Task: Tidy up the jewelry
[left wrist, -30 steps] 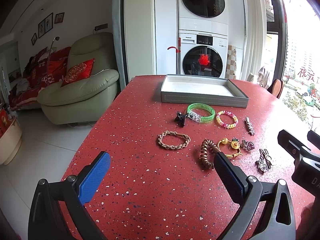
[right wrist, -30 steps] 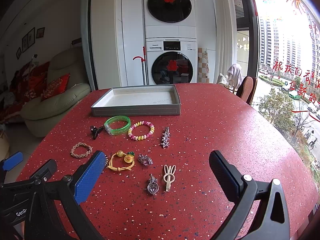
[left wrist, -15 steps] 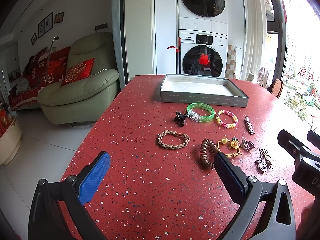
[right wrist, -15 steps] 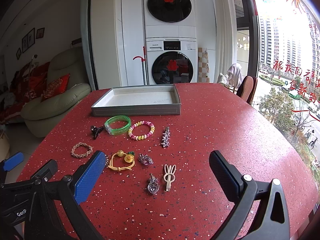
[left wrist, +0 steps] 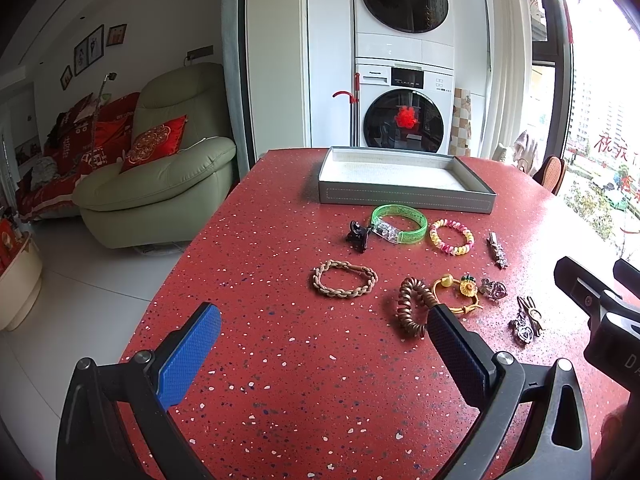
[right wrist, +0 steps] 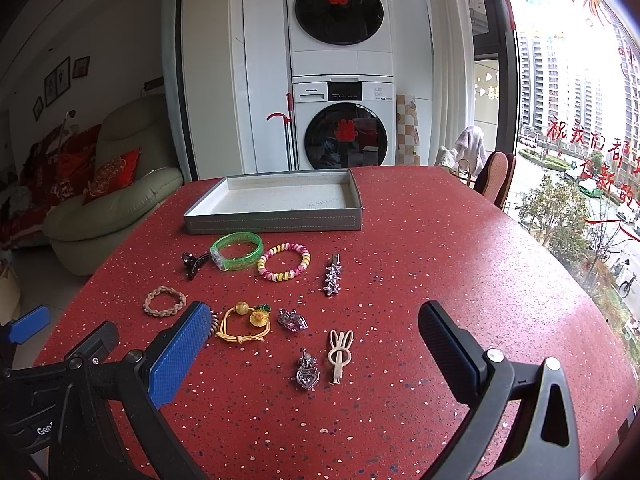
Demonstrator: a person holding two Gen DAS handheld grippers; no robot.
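Jewelry lies loose on the red speckled table [left wrist: 280, 380]: a green bangle [left wrist: 398, 224], a pink-yellow bead bracelet [left wrist: 451, 237], a black claw clip [left wrist: 358, 235], a braided tan bracelet [left wrist: 345, 279], a brown coil hair tie [left wrist: 410, 310], a yellow cord bracelet [right wrist: 244, 324], a star clip [right wrist: 332, 276], a purple charm [right wrist: 293, 319], a heart pendant [right wrist: 307, 370] and a rabbit clip [right wrist: 340, 354]. An empty grey tray [left wrist: 406, 196] sits behind them. My left gripper [left wrist: 320, 348] and right gripper [right wrist: 316, 350] are open and empty, low over the near table.
Stacked washer and dryer [left wrist: 404, 60] stand behind the table. A green armchair [left wrist: 160, 176] is at the left, a window at the right. A chair back [right wrist: 494, 178] shows at the table's far right edge.
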